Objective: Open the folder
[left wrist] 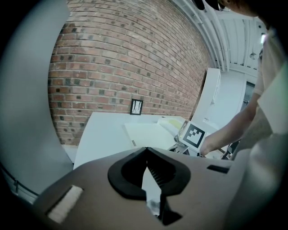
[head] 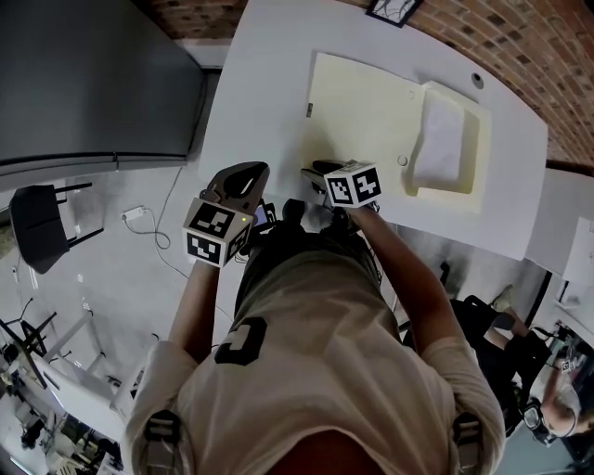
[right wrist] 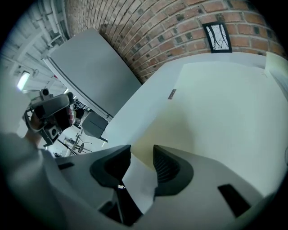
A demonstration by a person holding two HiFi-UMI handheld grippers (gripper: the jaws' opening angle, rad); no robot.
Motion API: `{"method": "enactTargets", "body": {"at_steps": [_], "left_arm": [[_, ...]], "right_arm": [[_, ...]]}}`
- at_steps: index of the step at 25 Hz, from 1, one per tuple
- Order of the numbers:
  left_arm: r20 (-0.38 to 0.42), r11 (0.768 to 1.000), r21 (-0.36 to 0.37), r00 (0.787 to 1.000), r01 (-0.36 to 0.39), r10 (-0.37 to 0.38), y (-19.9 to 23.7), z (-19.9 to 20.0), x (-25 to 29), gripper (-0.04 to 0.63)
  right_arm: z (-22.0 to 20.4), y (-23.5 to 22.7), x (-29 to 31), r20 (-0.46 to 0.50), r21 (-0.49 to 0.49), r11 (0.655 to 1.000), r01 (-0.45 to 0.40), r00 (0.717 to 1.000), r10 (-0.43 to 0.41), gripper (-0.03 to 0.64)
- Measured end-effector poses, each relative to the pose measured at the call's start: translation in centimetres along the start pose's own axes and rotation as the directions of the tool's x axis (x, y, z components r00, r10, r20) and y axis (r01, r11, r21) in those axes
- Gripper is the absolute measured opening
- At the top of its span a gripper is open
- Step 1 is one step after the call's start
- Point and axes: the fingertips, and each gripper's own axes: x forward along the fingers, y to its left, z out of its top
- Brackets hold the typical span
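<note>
A cream folder point(head: 367, 116) lies flat on the white table point(head: 269, 74), with a white sheet point(head: 442, 141) on its raised right part. My right gripper point(head: 316, 173) is at the folder's near left corner. In the right gripper view its jaws point(right wrist: 141, 149) stand apart, with the cream folder point(right wrist: 211, 117) just ahead and nothing pressed between the pads. My left gripper point(head: 243, 176) hangs at the table's near edge, left of the folder. In the left gripper view its tips point(left wrist: 146, 153) meet on nothing, and the right gripper's marker cube point(left wrist: 195, 136) shows beyond them.
A dark grey panel point(head: 93, 83) stands left of the table. A brick wall point(head: 520, 46) with a small black-framed picture point(head: 394, 9) runs behind it. A black chair point(head: 42, 223) stands on the floor at left, and another white surface point(head: 566, 223) lies at right.
</note>
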Motion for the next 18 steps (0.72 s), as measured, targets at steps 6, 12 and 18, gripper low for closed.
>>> {"method": "enactTargets", "body": {"at_steps": [6,12,18], "left_arm": [[0.000,1.000,-0.005,1.000,0.007,-0.007,-0.3,0.1,0.2,0.003],[0.005,1.000,-0.003,1.000,0.003,-0.003,-0.3,0.1,0.3,0.003],[0.000,1.000,-0.012,1.000,-0.007,0.007,0.2,-0.2,0.2,0.003]], "right_arm": [[0.0,-0.2,0.1,-0.011,0.018,1.000,-0.021,1.000,0.021,0.143],[-0.8,-1.2,0.3,-0.047,0.096,0.995,-0.010,0.999,0.014,0.047],[-0.6,-1.3,0.5,-0.059,0.049,0.999,0.010,0.998,-0.007,0.032]]}}
